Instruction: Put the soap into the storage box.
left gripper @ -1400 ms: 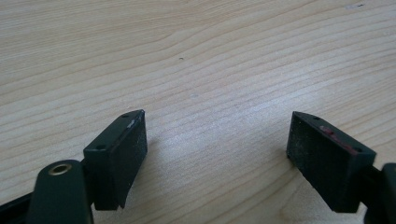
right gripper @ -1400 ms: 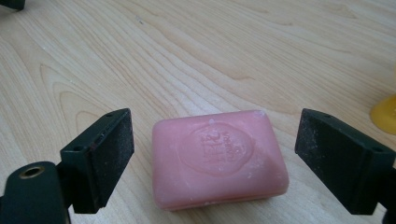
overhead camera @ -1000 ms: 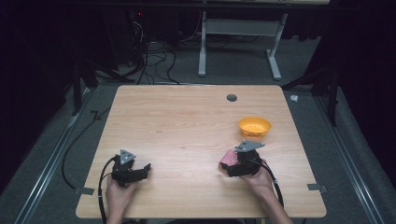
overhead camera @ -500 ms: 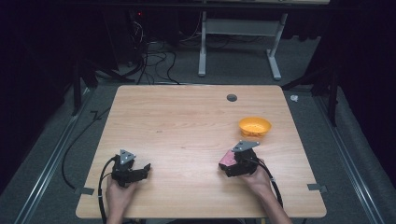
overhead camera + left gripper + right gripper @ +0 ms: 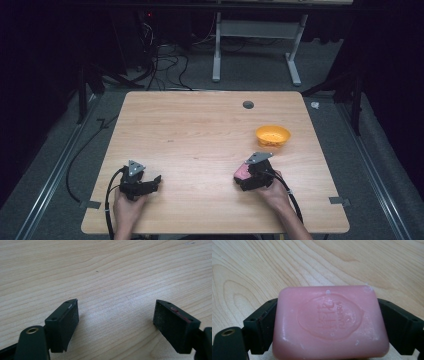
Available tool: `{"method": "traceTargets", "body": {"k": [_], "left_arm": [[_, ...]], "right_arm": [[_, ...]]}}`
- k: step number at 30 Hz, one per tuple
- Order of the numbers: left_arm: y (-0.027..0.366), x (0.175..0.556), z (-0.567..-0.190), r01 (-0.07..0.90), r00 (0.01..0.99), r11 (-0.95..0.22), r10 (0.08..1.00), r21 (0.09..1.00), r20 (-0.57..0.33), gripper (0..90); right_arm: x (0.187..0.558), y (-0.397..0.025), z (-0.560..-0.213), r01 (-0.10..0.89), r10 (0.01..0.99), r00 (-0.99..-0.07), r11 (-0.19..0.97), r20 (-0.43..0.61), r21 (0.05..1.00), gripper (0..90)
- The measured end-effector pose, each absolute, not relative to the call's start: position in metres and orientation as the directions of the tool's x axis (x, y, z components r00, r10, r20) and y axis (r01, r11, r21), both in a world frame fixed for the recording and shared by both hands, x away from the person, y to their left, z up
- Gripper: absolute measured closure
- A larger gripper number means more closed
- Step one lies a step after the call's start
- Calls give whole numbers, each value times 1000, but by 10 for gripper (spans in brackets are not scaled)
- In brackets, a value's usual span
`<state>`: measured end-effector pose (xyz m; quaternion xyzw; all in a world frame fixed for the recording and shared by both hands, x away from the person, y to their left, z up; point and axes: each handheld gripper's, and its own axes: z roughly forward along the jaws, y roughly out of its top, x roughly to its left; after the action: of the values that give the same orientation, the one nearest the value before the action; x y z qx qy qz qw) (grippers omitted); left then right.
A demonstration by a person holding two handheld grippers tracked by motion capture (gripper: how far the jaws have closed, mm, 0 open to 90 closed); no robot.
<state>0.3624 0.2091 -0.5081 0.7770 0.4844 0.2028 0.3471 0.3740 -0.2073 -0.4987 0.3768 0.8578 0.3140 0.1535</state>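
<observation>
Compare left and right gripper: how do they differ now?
The left gripper is open with bare table between its jaws; the right gripper is shut on the pink soap bar. The right gripper sits nearer the orange bowl. Both are hand-held, low over the table.

High view looks fwd & down from above the near edge, taking in the whole table. Each gripper cam sits low & close, facing along its jaws over the woodgrain. All three share that tabletop; right cam & high view share the pink soap

One pink soap bar, one orange bowl (both on one wooden table), two grippers.
</observation>
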Motion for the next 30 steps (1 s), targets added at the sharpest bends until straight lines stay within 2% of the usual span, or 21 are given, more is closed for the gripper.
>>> {"method": "traceTargets", "body": {"k": [30], "left_arm": [[209, 362, -508, 612, 449, -290, 894, 736, -21, 209]], "right_arm": [[369, -209, -496, 552, 755, -656, 488, -9, 677, 135]]}}
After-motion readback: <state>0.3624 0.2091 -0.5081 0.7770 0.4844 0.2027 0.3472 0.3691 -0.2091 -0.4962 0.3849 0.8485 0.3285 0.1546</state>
